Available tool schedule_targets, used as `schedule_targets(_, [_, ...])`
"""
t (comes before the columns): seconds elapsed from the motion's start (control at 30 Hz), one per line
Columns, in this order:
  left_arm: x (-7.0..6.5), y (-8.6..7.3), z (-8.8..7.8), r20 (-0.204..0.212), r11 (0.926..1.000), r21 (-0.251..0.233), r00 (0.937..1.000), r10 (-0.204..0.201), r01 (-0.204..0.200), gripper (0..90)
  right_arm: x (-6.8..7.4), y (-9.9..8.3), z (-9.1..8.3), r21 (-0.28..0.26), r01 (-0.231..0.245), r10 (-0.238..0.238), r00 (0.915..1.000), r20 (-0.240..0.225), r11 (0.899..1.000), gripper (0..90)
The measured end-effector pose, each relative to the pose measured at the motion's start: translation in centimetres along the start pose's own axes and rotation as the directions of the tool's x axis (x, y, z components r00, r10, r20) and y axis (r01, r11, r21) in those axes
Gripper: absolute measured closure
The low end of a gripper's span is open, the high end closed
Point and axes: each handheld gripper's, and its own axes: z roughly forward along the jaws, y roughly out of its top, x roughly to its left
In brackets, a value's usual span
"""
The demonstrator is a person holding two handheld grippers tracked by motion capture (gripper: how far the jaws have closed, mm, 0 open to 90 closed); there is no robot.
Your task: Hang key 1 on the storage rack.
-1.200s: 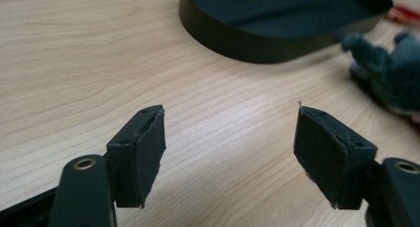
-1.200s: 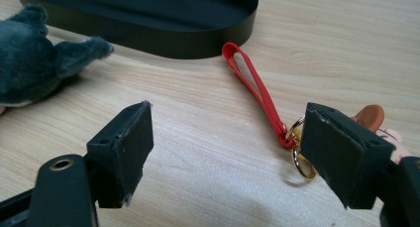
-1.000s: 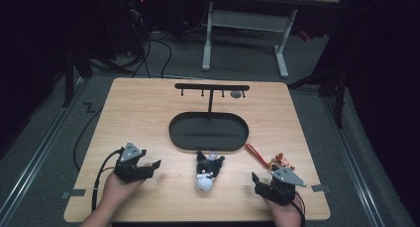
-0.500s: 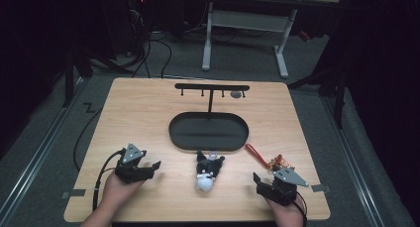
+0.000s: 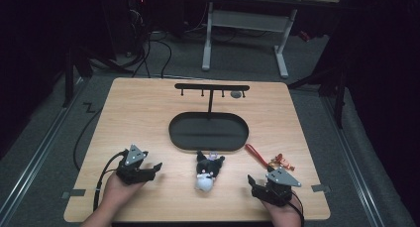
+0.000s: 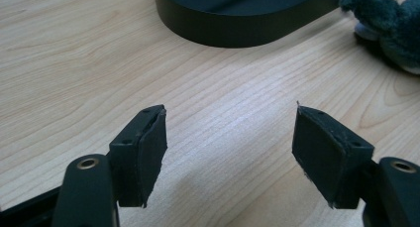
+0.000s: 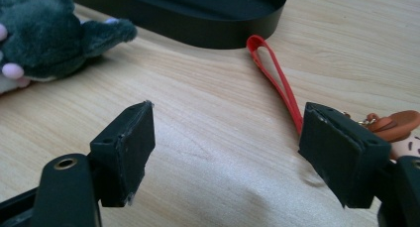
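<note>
A small plush toy (image 5: pixel 206 172) with a dark head and white body lies on the wooden table (image 5: pixel 138 118) near the front middle; its dark ear (image 6: pixel 391 19) and head (image 7: pixel 39 33) show in the gripper views. A keychain charm (image 5: pixel 281 162) with a red loop strap (image 7: pixel 277 78) lies right of it. Behind both stands a black oval tray (image 5: pixel 208 132) with a T-shaped hanger rack (image 5: pixel 212 87). My left gripper (image 5: pixel 151 168) rests open at the front left, nothing between its jaws. My right gripper (image 5: pixel 253 185) rests open at the front right, just short of the charm.
A small grey object (image 5: pixel 236 94) hangs under the rack's right end. A black cable (image 5: pixel 101 180) trails from the left gripper off the table's front edge. Tape marks (image 5: pixel 69 194) sit at the front corners. A white desk frame (image 5: pixel 245 24) stands on the floor beyond.
</note>
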Motion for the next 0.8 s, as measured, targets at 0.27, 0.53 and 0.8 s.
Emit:
schedule_targets(0.27, [-0.8, 0.1, 0.1, -0.001, 0.9981, 0.006, 0.9982, 0.061, -0.061, 30.1, 0.8, 0.4, 0.2, 0.077, 0.033, -0.032, 0.9994, -0.014, 0.996, 21.6])
schedule_targets(0.53, [-1.2, 0.1, 0.1, 0.002, 0.9958, 0.001, 0.9958, 0.091, -0.091, 30.0, 1.3, 0.6, 0.5, 0.134, 0.040, -0.037, 0.9990, -0.027, 0.990, 22.1])
schedule_targets(0.8, [-1.8, 0.4, 0.2, 0.002, 0.9914, 0.011, 0.9915, 0.130, -0.130, 31.9, 1.3, 1.0, 0.7, 0.200, 0.034, -0.025, 0.9987, -0.045, 0.979, 21.0])
